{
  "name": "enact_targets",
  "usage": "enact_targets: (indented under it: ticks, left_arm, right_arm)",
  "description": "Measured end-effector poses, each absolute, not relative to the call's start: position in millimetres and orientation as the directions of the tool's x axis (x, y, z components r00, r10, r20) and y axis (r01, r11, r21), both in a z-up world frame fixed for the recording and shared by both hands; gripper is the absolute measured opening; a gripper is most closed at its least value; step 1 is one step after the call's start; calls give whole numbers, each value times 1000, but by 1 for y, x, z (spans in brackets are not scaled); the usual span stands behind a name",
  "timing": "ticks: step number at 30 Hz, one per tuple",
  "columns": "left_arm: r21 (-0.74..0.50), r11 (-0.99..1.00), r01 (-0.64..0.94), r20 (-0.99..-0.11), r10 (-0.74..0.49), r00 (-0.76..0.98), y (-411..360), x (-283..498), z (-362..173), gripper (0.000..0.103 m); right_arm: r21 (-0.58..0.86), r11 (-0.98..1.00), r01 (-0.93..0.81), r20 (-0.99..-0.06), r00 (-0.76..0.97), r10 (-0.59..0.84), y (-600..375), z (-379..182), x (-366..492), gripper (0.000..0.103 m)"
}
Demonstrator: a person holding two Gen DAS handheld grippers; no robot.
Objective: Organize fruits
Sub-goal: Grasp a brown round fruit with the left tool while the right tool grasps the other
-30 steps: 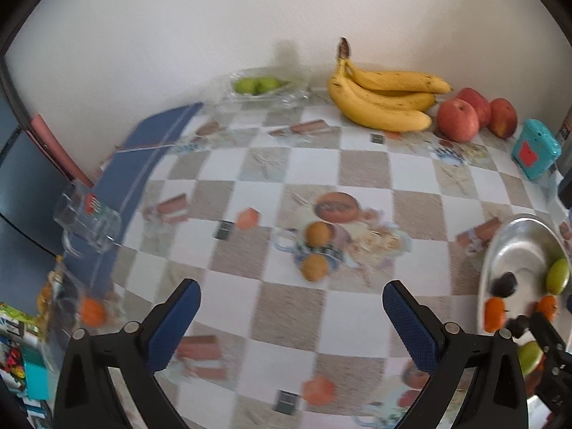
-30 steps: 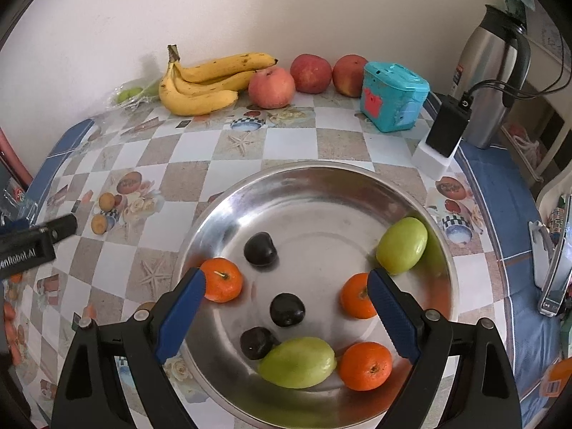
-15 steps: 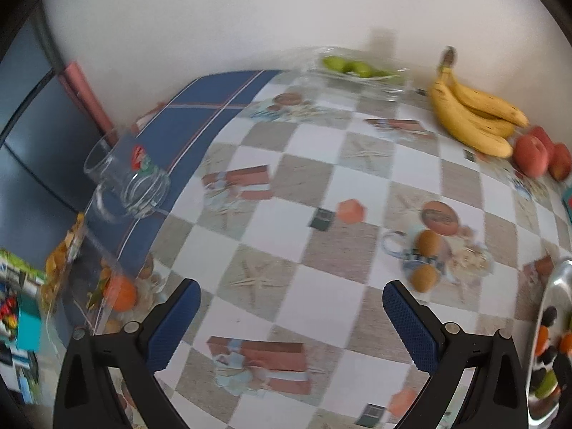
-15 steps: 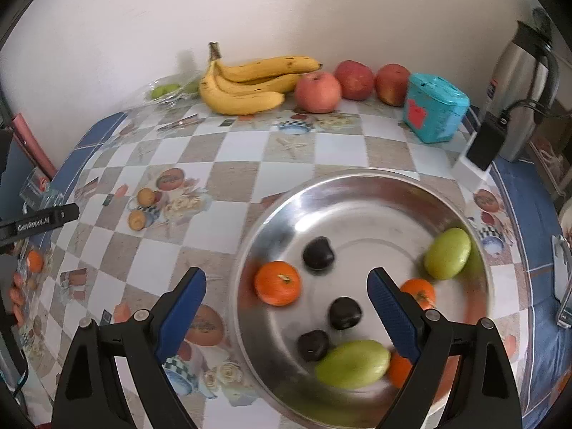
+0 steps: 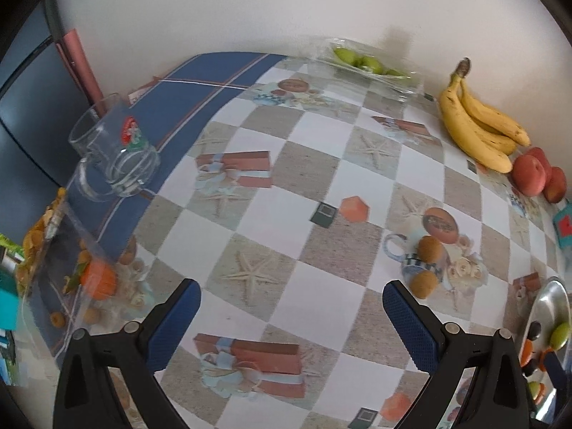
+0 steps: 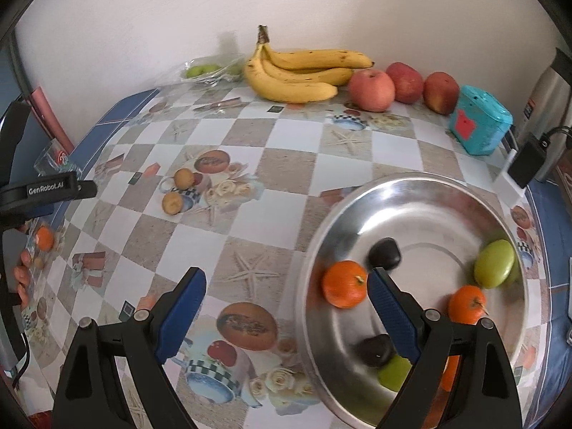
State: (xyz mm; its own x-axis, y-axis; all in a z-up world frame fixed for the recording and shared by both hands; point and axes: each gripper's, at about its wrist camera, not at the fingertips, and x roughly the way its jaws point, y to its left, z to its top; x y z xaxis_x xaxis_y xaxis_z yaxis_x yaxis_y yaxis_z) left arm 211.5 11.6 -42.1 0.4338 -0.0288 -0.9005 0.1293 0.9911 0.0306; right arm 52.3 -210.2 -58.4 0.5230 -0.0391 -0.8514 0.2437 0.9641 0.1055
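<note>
Hovering over the checkered tablecloth, the left gripper and right gripper both have fingers spread apart, holding nothing.
The left wrist view alone shows a glass mug at upper left and an orange in a clear bag at the left edge; the steel bowl is only a sliver at its lower right. The right wrist view shows that bowl fully at lower right, holding oranges, green fruit and dark plums, with bananas and apples along the top wall.
</note>
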Motion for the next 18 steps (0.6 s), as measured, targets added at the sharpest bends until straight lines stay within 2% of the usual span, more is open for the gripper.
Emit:
enact_targets:
  ticks: [6, 15, 18]
  left_arm:
    - [-17, 982, 189, -902, -97, 421, -4, 209, -45, 102]
    - [-144, 964, 224, -905, -220, 364, -14, 212, -57, 79]
    - [-180, 958, 225, -908, -249, 336, -16, 214, -64, 72]
  right_arm:
    - [127, 963, 238, -844, 535, -21, -205, -60, 61, 92]
    - [180, 953, 244, -831, 556, 15, -203, -60, 80, 90]
    - [198, 948, 250, -828, 559, 25, -204, -60, 90, 82]
